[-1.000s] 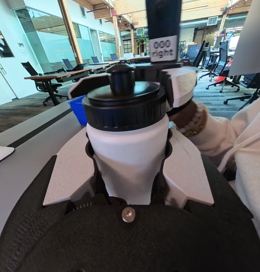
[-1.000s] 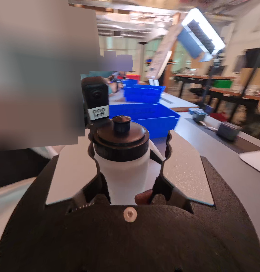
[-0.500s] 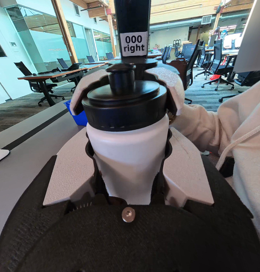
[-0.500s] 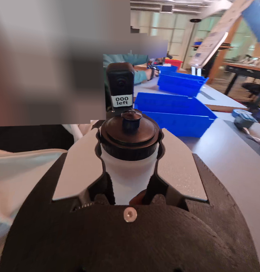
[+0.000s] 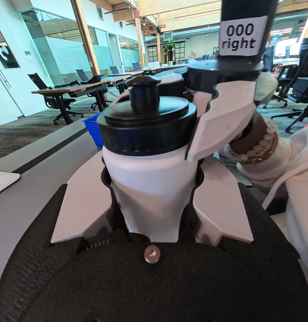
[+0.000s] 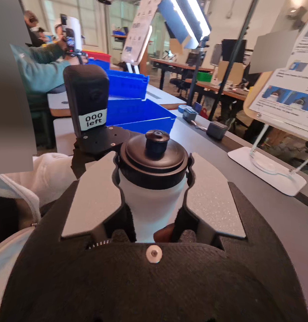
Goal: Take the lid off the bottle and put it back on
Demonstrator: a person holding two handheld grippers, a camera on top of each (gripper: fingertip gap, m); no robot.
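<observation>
Two grippers on one white bottle above a grey tabletop in an open office.

The tabletop (image 6: 210, 144) carries blue bins (image 6: 141, 111) and a white stand base (image 6: 264, 167); desks and black chairs (image 5: 57, 99) fill the room behind. The left gripper (image 5: 151, 176) has its jaws pinching the body of the bottle (image 5: 149, 183), held upright. The right gripper (image 6: 152, 167) has its jaws closed on the black lid (image 6: 153, 163), which sits on the bottle's neck.
</observation>
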